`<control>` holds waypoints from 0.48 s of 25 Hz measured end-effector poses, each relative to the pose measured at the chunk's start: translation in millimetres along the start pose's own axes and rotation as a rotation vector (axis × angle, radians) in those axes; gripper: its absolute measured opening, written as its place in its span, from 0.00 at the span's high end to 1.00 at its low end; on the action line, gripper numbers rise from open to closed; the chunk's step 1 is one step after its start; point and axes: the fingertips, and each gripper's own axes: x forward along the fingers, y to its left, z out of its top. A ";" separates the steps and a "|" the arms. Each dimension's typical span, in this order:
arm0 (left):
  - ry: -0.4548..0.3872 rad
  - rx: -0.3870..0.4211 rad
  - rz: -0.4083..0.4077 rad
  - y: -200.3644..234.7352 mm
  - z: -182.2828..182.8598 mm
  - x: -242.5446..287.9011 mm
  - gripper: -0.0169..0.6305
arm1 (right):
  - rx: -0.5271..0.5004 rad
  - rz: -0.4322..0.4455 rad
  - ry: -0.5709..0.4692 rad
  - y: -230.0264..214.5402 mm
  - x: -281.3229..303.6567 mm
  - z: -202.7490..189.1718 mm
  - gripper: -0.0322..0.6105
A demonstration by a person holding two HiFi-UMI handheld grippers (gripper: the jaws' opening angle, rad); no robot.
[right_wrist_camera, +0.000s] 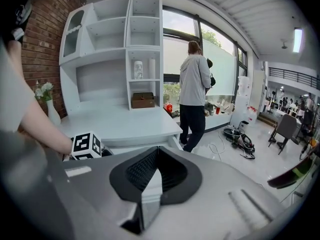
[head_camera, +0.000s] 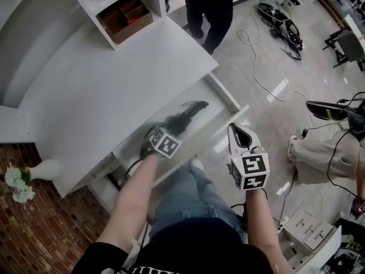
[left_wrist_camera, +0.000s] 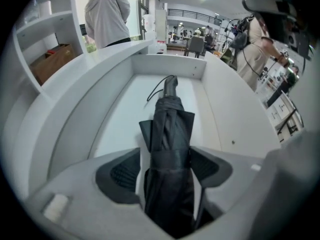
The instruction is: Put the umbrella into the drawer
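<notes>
A folded black umbrella [head_camera: 185,116] lies lengthwise in the open white drawer [head_camera: 228,93] under the desk, its handle and wrist loop toward the far end. In the left gripper view the umbrella [left_wrist_camera: 170,149] runs between the jaws of my left gripper [left_wrist_camera: 167,171], which stand open around its near end; a strip of drawer floor [left_wrist_camera: 220,114] shows between the left pad and the fabric. From the head view my left gripper [head_camera: 168,127] points steeply down into the drawer. My right gripper [head_camera: 239,131] hangs off the drawer's front right corner, shut and empty [right_wrist_camera: 150,184].
The white desk top [head_camera: 102,79] carries a shelf unit with a cardboard box [head_camera: 125,16]. A person [head_camera: 211,4] stands at the desk's far end. A vase of flowers [head_camera: 34,173] sits at the left. Cables [head_camera: 256,50] cross the floor on the right.
</notes>
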 end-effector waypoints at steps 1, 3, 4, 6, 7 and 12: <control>-0.008 -0.003 0.006 0.5 1.0 -4.4 0.50 | -0.002 0.003 -0.006 0.3 -0.9 2.5 0.95; -0.024 -0.008 0.020 1.3 3.5 -14.3 0.50 | -0.005 0.012 -0.017 1.6 -3.2 8.1 0.94; -0.033 -0.010 0.026 1.3 4.8 -19.1 0.50 | -0.008 0.018 -0.023 2.3 -4.5 10.9 0.94; -0.050 -0.013 0.040 1.8 7.3 -28.8 0.50 | -0.017 0.029 -0.034 4.1 -6.8 16.5 0.94; -0.059 -0.016 0.047 2.3 8.4 -34.0 0.50 | -0.022 0.034 -0.040 5.2 -7.9 19.4 0.94; -0.107 -0.038 0.058 0.8 12.9 -58.1 0.50 | -0.046 0.061 -0.075 11.4 -12.8 36.7 0.94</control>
